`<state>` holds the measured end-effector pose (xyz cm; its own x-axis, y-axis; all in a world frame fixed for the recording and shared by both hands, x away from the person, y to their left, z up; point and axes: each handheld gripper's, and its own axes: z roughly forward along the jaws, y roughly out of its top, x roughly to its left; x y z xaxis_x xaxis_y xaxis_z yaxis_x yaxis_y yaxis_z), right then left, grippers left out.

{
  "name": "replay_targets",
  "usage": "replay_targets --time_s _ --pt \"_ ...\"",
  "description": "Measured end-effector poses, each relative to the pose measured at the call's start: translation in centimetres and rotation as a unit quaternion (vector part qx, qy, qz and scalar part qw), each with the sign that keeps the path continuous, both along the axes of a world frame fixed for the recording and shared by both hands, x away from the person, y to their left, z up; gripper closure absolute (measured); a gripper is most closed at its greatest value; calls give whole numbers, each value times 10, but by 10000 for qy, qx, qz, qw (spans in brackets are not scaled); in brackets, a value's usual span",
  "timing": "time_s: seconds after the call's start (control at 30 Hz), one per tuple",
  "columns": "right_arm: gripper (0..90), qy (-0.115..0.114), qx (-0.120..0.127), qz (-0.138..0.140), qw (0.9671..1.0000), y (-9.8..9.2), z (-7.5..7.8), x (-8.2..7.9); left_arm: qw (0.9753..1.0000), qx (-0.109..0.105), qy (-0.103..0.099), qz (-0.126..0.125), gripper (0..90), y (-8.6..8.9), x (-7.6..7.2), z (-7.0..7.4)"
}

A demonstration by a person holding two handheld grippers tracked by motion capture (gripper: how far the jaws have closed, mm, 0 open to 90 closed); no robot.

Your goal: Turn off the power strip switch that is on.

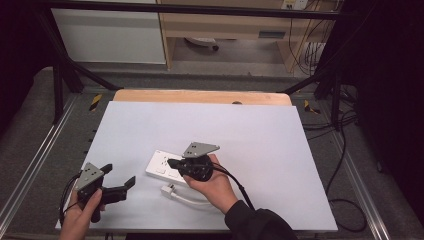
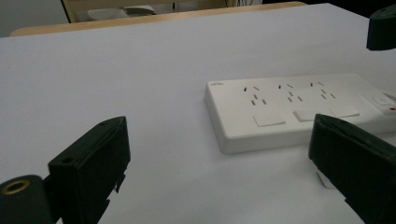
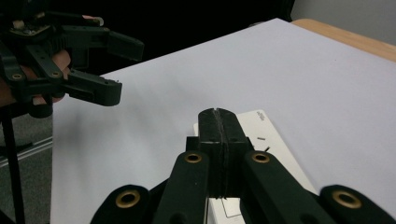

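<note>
A white power strip (image 1: pixel 161 167) lies flat on the white table sheet (image 1: pixel 250 135); its sockets and switches face up (image 2: pixel 289 105). My right gripper (image 1: pixel 172 163) hovers over the strip's near right part, jaws pressed together with nothing between them (image 3: pixel 218 115). The strip (image 3: pixel 268 140) runs under those jaws. My left gripper (image 1: pixel 119 175) is held at the sheet's front left corner, open and empty, pointing toward the strip (image 2: pixel 219 126). The left gripper (image 3: pixel 125 70) also appears from the right gripper view, jaws apart. A white plug (image 1: pixel 168 190) with its cord lies just in front of the strip.
The sheet covers a wooden table whose far edge (image 1: pixel 200 96) shows. Metal frame rails (image 1: pixel 40 150) run along both sides, and black cables (image 1: pixel 345 165) lie on the floor at the right. A cabinet and shelving stand beyond the table.
</note>
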<state>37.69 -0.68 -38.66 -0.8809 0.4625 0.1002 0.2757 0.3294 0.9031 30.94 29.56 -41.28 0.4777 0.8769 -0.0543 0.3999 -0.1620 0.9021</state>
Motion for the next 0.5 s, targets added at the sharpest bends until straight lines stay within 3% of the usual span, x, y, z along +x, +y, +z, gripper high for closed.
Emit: replay_targets --time_s 0.5 --pt "900 331 -380 -25 9987 14 -18 8 10000 7 -4 -4 53 0 0 0"
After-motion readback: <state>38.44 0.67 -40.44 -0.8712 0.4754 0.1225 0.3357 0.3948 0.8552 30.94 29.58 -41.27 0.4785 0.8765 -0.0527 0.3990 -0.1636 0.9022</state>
